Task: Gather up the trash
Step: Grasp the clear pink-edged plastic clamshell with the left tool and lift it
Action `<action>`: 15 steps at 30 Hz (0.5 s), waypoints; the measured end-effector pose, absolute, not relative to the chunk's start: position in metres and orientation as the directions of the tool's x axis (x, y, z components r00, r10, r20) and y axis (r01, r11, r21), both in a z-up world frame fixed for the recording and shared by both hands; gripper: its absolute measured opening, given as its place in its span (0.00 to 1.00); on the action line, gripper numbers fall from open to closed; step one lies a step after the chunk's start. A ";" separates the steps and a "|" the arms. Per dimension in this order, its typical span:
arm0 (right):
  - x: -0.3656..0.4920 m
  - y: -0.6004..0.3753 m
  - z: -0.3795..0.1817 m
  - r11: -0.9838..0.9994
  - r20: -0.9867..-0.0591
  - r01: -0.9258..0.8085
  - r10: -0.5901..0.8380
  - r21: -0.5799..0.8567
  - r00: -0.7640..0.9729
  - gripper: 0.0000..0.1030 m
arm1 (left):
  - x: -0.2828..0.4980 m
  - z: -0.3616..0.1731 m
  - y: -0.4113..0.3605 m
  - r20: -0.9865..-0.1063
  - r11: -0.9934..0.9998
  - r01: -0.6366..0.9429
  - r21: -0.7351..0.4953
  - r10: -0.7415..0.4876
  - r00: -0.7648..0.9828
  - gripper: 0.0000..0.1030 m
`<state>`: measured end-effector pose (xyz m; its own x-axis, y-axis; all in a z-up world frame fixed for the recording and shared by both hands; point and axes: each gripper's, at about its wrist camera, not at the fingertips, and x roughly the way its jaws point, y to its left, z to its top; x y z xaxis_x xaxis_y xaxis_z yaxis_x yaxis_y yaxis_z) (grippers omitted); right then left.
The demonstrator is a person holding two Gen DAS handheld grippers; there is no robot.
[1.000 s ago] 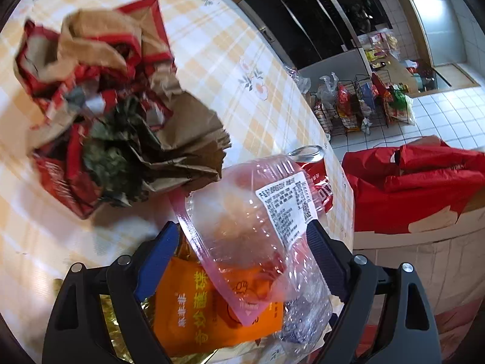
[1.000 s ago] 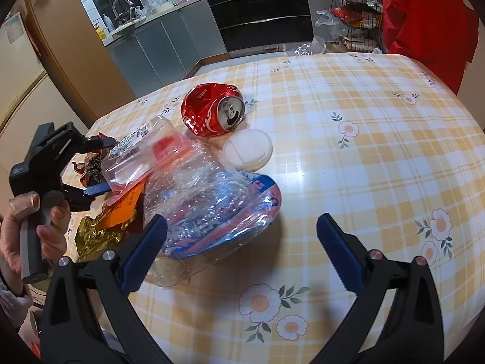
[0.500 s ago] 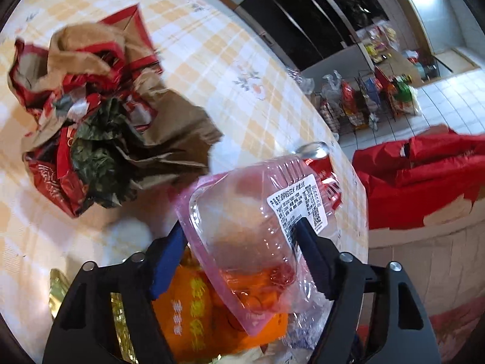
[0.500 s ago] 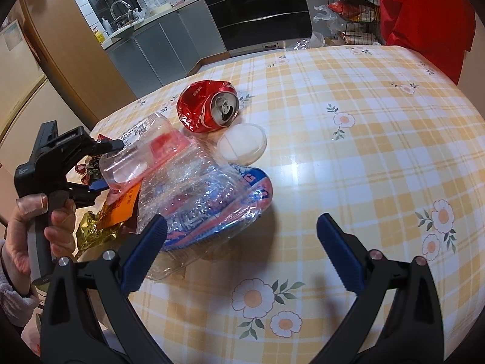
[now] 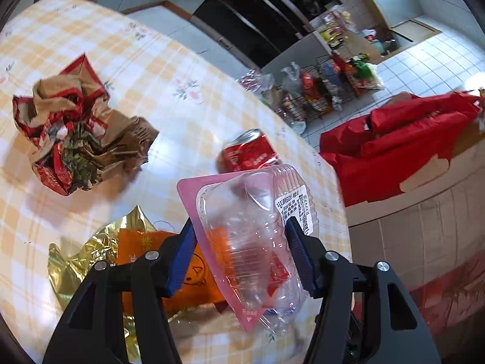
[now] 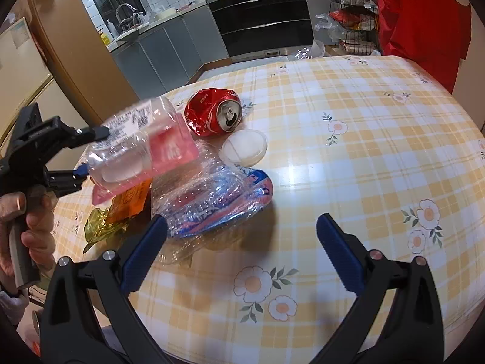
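The left hand-held gripper (image 5: 239, 239) is clamping a clear plastic clamshell container (image 5: 254, 236) with a pink backing between its blue pads, and is holding it in the air above the tabletop (image 5: 182, 115); in the right wrist view the same container (image 6: 142, 148) is hanging clear of the cloth at about 10 o'clock from the picture's centre. Beneath it, at 7 o'clock of the left wrist view, an orange wrapper (image 5: 145, 251) is lying on a gold foil wrapper (image 5: 81, 257). At 12 o'clock from the left hand-held gripper a crushed red can (image 5: 248, 151) is lying on its side, and at 10 o'clock, well apart, a crumpled brown and red paper bag (image 5: 78, 133) is sitting on the checked cloth.

The right hand-held gripper (image 6: 241, 230) is hovering with its jaws spread wide and nothing between them. Just beyond its left finger, at 11 o'clock, a flattened clear plastic bottle (image 6: 212, 203) with a blue label is lying on the tabletop. A white round lid (image 6: 245, 147) is resting just past the bottle, with the can (image 6: 215, 115) close behind it.
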<state>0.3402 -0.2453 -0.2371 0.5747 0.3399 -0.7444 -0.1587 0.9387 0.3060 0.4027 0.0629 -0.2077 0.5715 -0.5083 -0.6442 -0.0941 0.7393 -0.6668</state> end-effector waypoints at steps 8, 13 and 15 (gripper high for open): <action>0.328 -0.224 -0.237 0.947 -0.763 -0.237 0.316 0.217 0.564 0.95 | 0.354 -0.172 0.075 -0.616 0.794 -0.040 -0.607 -0.438 0.655 0.56; 0.330 -0.203 -0.233 0.941 -0.780 -0.304 0.300 0.148 0.549 0.95 | 0.318 -0.163 0.108 -0.603 0.804 -0.082 -0.590 -0.370 0.707 0.56; 0.329 -0.193 -0.231 0.933 -0.787 -0.343 0.290 0.107 0.545 0.94 | 0.305 -0.163 0.124 -0.603 0.799 -0.111 -0.590 -0.345 0.720 0.56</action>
